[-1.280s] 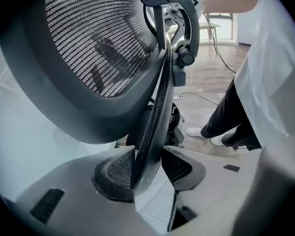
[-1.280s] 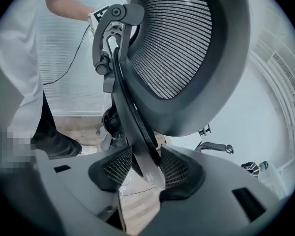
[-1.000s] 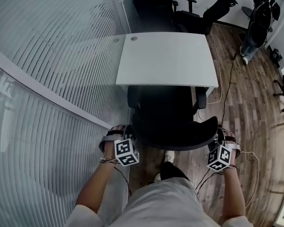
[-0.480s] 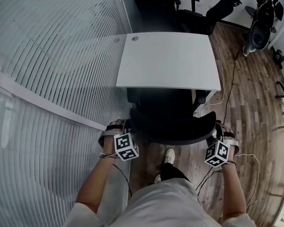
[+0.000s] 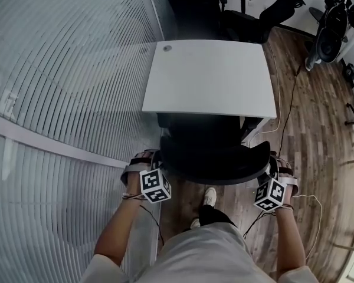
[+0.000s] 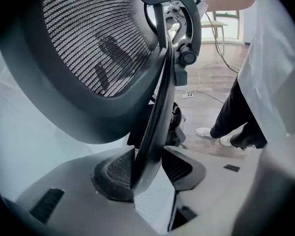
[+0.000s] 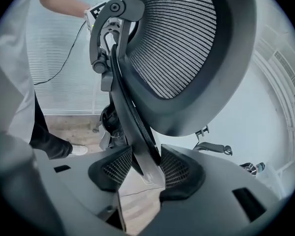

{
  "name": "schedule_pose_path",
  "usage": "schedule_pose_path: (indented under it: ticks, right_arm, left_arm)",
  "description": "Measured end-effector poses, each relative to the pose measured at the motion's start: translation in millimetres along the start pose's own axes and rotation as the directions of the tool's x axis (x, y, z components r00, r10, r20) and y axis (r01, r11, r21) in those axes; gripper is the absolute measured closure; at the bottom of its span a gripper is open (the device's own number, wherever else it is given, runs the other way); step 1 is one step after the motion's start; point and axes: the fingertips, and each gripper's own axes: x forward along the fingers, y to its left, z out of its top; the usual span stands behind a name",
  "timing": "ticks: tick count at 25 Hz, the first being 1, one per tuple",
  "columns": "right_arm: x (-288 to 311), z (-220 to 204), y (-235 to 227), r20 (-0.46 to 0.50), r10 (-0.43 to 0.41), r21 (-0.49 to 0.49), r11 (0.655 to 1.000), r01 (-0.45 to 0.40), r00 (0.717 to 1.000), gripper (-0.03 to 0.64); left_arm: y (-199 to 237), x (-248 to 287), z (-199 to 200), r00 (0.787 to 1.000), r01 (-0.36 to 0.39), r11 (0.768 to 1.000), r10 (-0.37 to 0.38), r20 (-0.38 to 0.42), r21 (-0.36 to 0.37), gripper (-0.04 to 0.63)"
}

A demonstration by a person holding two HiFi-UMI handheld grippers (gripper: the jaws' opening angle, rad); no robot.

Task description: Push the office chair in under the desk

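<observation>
A black office chair (image 5: 215, 158) stands at the near edge of the white desk (image 5: 209, 78), its seat partly under the top and its mesh backrest toward me. My left gripper (image 5: 158, 165) holds the backrest's left rim and my right gripper (image 5: 271, 171) its right rim. In the left gripper view the backrest's rim (image 6: 155, 127) runs down between the two ribbed pads (image 6: 115, 168), gripper (image 6: 148, 170) shut on it. In the right gripper view the rim (image 7: 135, 132) is likewise clamped between the pads (image 7: 177, 168), gripper (image 7: 143, 170).
A frosted glass wall with blinds (image 5: 65, 99) runs close along the desk's left side. More dark chairs (image 5: 224, 10) stand behind the desk. Cables (image 5: 283, 108) trail over the wood floor at the right. My white shoe (image 5: 208, 197) is just behind the chair's base.
The chair has rolled a little further in under the desk, and both grippers have moved forward with its backrest. The grips have not changed.
</observation>
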Motion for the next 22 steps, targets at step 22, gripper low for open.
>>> schedule_pose_path:
  ticks: [22]
  right_arm:
    - [54,10,-65,0.041,0.018,-0.017,1.000,-0.017,0.999,0.430]
  left_arm:
    - [76,49,13,0.999,0.006,0.999,-0.007,-0.044,-0.031,0.408]
